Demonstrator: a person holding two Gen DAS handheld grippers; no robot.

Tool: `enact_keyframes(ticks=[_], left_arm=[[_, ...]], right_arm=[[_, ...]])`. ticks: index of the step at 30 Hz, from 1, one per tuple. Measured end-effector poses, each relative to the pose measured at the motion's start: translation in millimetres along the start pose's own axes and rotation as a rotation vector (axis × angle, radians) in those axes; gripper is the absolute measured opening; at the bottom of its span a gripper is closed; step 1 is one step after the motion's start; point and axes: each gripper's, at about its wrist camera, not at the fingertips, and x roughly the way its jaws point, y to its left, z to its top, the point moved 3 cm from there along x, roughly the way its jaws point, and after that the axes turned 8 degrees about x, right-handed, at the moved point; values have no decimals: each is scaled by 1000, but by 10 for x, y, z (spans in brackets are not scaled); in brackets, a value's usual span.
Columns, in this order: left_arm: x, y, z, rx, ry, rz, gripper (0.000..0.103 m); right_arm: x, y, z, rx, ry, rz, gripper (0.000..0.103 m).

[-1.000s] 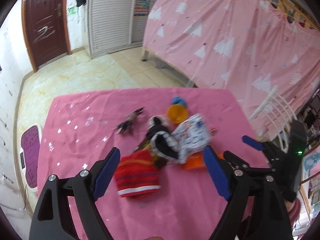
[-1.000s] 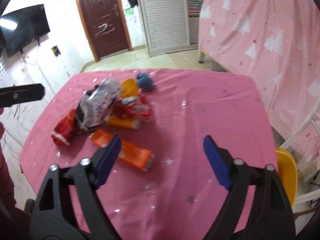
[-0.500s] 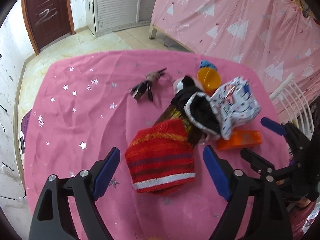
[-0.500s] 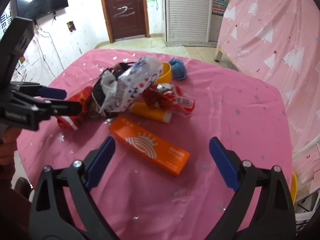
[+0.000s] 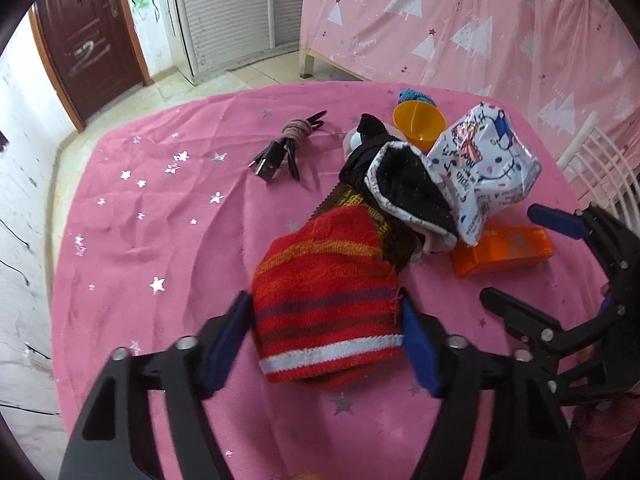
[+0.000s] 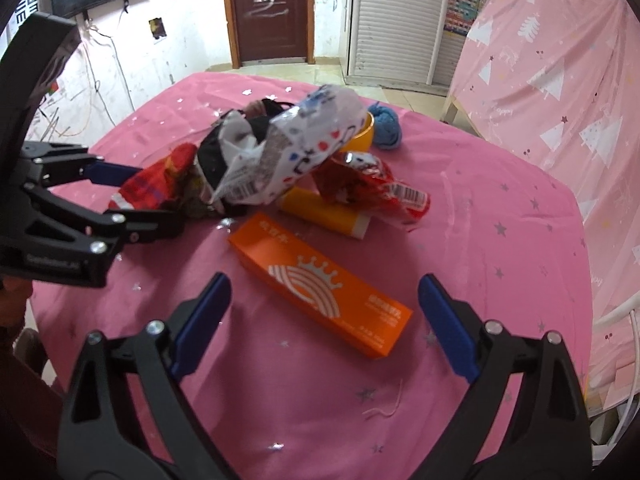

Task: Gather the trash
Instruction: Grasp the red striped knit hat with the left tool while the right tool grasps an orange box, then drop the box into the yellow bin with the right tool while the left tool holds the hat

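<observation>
Left gripper (image 5: 326, 334): jaws on either side of the red sock (image 5: 326, 300), blue pads at its left and right edges. Pads look to be touching the knit; a firm clamp cannot be told.

Right gripper (image 6: 324, 324): jaws wide apart, holding nothing, over the near end of the orange box (image 6: 320, 290), not touching it.

Bench (image 5: 160, 248), pink starred cloth. Trash heaped at centre-right in the left view:
- red sock nearest, resting against a brown wrapper (image 5: 362, 210)
- black sock (image 5: 408, 188) with white rim on top of the wrapper
- white cartoon bag (image 5: 484, 168) right of it, leaning over the orange box
- yellow cup (image 5: 418, 126) behind the heap, blue yarn ball (image 6: 386, 128) just beyond it
- red wrapper (image 6: 376, 186) lying over a yellow tube (image 6: 324, 214), far of the box

Bundled black cable (image 5: 286, 148) lies apart, left of the heap.
</observation>
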Motion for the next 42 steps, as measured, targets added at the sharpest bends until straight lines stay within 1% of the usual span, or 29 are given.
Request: enact_keyframes(ticks=[1, 2, 3, 4, 5, 6, 7, 8, 10, 11, 14, 17, 22, 25, 30, 34, 36, 42], left_arm=[[-12, -18, -4, 6, 0, 3, 50], [-23, -32, -11, 9, -1, 2, 48], [-38, -40, -18, 8, -1, 4, 44], [-46, -52, -20, 5, -2, 8, 39], [-55, -49, -19, 1, -3, 11, 36], [-65, -48, -30, -3, -5, 11, 31], [-80, -46, -44, -7, -7, 8, 26], [-98, -34, -64, -13, -8, 5, 24], [-129, -33, -97, -19, -10, 0, 20], [-144, -14, -124, -20, -11, 0, 20], [-192, -14, -165, -22, -16, -1, 19], [-292, 12, -234, -25, -27, 6, 19], [-492, 20, -284, -33, -51, 23, 19], [-603, 18, -284, -37, -63, 33, 19], [-743, -37, -261, -39, -74, 36, 19], [-854, -132, -245, -25, -84, 42, 19], [-902, -238, -208, -11, -91, 45, 19], [-1025, -518, -98, 36, -115, 41, 19]], right_arm=[[0, -1, 0, 0, 3, 0, 79], [-3, 2, -1, 3, 5, -2, 75], [-9, 4, -4, 5, 7, -2, 72], [-13, 8, -8, 1, 9, -5, 65], [-15, 4, -5, -4, 13, -7, 60], [-17, 2, -11, -9, 15, -7, 58], [-31, 20, -22, -19, 15, -7, 53], [-37, 40, -41, -25, 16, -5, 51], [-72, 78, -62, -49, 16, -9, 41], [-84, 95, -76, -58, 16, -5, 35], [-145, 176, -124, -97, 9, 0, 26], [-233, 216, -151, -100, -9, 24, 24], [-413, 269, -181, -97, -41, 69, 23], [-520, 303, -227, -102, -58, 79, 23], [-700, 250, -288, -96, -86, 81, 22], [-850, 121, -329, -70, -113, 70, 22], [-920, 22, -350, -47, -129, 62, 22], [-1160, -386, -427, 30, -184, 18, 22]])
